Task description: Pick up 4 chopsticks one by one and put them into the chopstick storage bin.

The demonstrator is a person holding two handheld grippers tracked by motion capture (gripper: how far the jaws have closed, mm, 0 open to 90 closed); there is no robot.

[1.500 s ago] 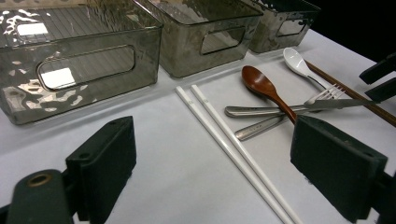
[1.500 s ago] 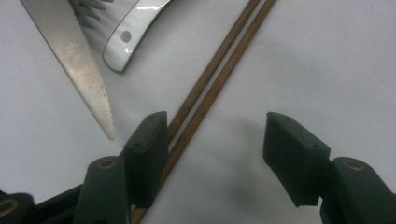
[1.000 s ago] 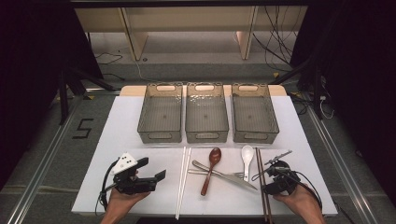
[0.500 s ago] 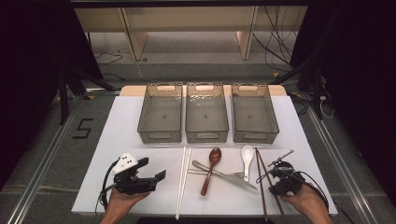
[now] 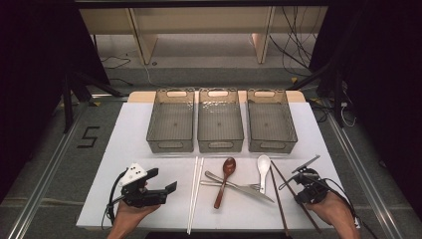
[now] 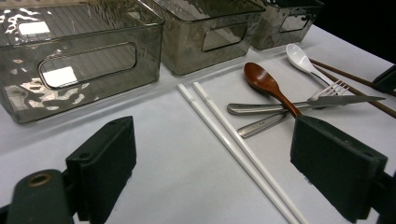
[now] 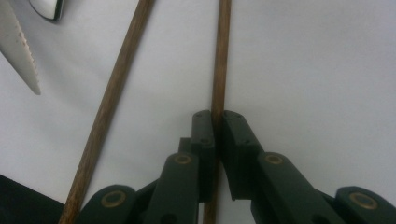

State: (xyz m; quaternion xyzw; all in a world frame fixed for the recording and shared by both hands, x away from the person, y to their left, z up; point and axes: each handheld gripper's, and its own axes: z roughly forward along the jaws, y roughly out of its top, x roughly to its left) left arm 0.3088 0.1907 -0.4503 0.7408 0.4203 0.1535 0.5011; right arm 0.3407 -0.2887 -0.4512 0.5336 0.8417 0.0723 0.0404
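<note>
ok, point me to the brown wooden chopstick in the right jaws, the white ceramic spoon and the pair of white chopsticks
brown wooden chopstick (image 7: 220, 56), right gripper view, on the shaft above the jaws.
white ceramic spoon (image 5: 263, 162), high view, on the bowl.
pair of white chopsticks (image 6: 224, 130), left gripper view, mid-shaft of one stick.

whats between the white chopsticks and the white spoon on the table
The wooden spoon, crossed over a fork and knife, lies between the white chopsticks and white spoon, seen in the high view.

left tongs (image 5: 171, 187): black jaws, white top plate, black cable | right tongs (image 7: 217, 122): black, brass-ringed pivots
</note>
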